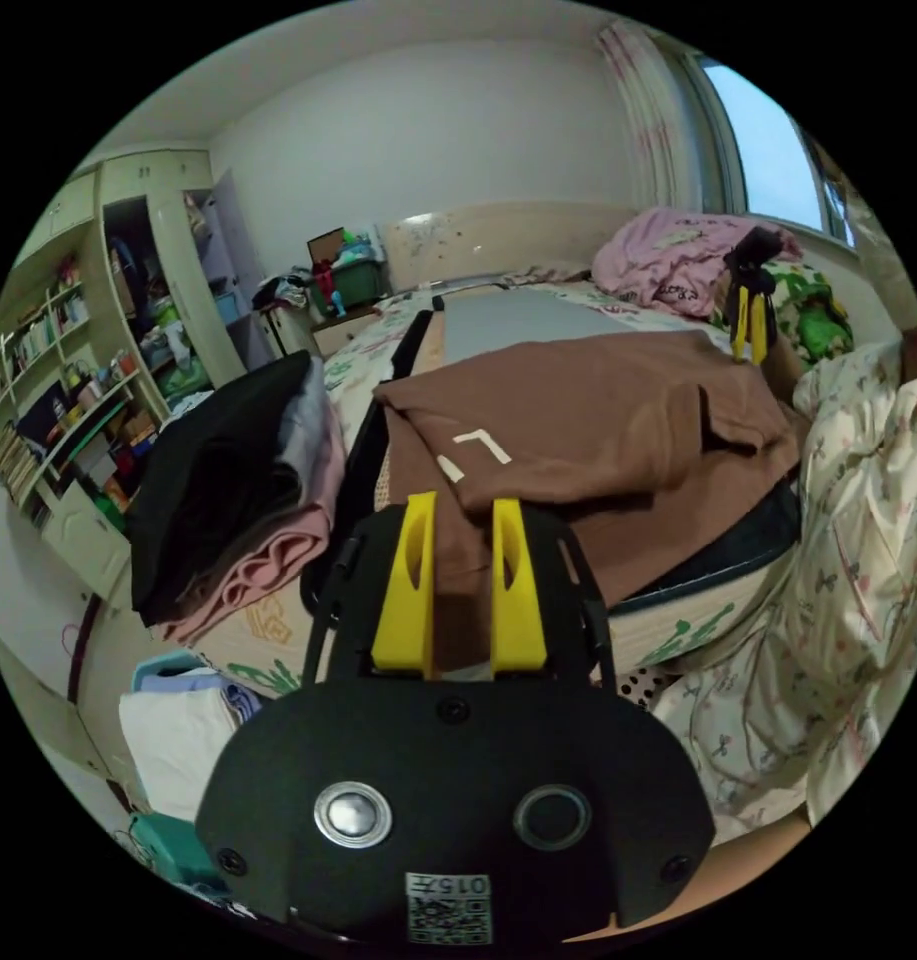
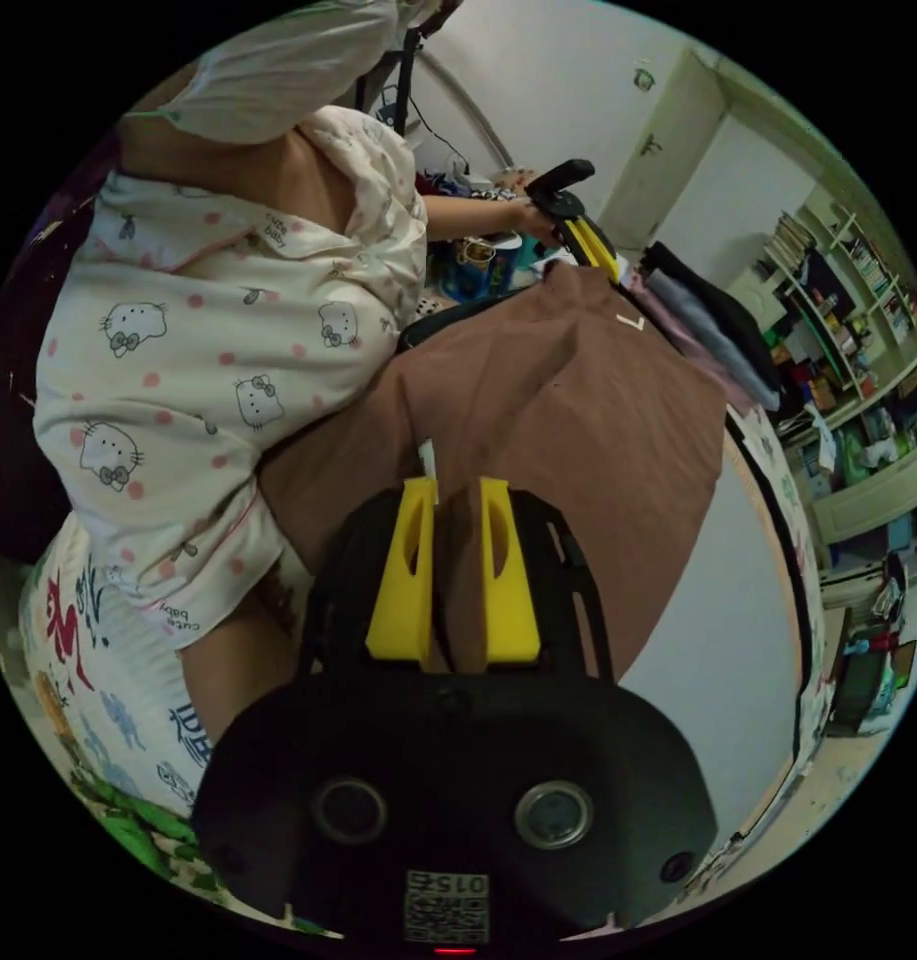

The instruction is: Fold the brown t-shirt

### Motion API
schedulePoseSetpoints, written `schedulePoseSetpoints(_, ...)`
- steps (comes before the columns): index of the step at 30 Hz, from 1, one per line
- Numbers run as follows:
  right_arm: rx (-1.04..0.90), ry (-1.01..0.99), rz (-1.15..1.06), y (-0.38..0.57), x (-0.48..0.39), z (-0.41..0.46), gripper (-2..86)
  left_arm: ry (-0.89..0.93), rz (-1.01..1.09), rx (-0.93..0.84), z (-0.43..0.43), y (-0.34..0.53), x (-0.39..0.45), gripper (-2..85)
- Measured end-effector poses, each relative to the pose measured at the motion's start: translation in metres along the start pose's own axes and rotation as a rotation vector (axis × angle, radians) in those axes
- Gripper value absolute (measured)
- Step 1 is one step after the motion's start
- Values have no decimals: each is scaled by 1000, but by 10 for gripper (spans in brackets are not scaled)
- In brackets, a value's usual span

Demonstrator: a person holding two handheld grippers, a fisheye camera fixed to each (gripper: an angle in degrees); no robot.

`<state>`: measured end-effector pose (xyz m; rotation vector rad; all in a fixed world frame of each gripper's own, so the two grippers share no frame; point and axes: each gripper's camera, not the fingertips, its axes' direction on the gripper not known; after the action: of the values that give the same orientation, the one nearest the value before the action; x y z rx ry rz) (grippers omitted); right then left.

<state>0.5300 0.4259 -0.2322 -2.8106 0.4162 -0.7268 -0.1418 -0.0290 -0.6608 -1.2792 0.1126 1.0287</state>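
Brown t-shirt (image 1: 618, 420) lies partly folded on a grey board on the bed, a bit of its edge pinched between the 2 narrow yellow jaws of the left gripper (image 1: 462, 510). The right gripper (image 2: 456, 490) clamps another edge between its 2 jaws. Both bites look shallow, so a hard pull could slip the cloth free or drag the folded layers askew.

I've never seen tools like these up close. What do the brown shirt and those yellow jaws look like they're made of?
The brown t-shirt looks like soft matte knit fabric, probably cotton or a blend: it drapes and creases in loose folds. The left gripper and right gripper each have yellow jaws that look like rigid moulded or printed plastic, smooth, with cut-out slots, on a black, faintly glossy body that also seems plastic.
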Motion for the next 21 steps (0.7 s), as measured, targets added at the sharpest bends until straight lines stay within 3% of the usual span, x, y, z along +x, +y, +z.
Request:
schedulePoseSetpoints(11, 25, 12, -207, -53, -15, 27, 122, 155, 30, 178, 10, 47, 49, 85)
schedulePoseSetpoints(16, -112, -86, -242, -77, -9, 55, 135, 209, 65, 159, 35, 60, 70, 113)
schedulePoseSetpoints(19, -138, -122, -222, -86, 0, 58, 94, 296, 84, 113, 64, 62, 83, 120)
schedulePoseSetpoints(21, -77, -141, -215, -84, 8, 46, 20, 306, 94, 68, 84, 62, 90, 110)
